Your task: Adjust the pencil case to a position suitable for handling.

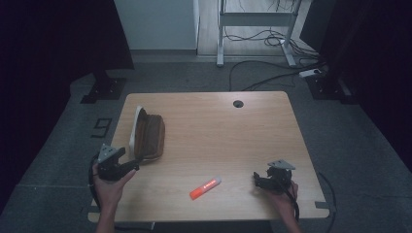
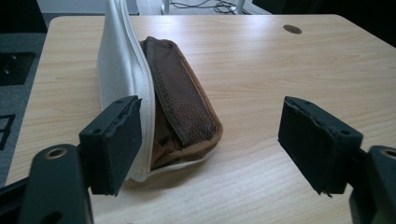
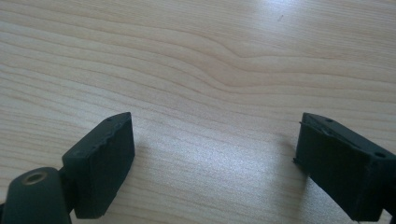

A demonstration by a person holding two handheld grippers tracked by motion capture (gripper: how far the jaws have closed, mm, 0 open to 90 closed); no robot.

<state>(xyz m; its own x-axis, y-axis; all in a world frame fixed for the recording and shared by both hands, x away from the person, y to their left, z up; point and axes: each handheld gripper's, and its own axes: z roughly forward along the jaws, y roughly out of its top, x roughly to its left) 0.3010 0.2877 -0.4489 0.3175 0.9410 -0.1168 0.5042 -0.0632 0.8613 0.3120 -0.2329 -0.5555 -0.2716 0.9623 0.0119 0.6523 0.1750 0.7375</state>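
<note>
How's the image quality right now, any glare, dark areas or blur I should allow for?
High view: dim overall, surroundings nearly black, yet the table, the pencil case and the orange marker read clearly. Left gripper view: brighter, the case sharp, the near pads slightly soft. Right gripper view: a pale sheen on the wood at upper right, soft shadows beside the pads.
</note>
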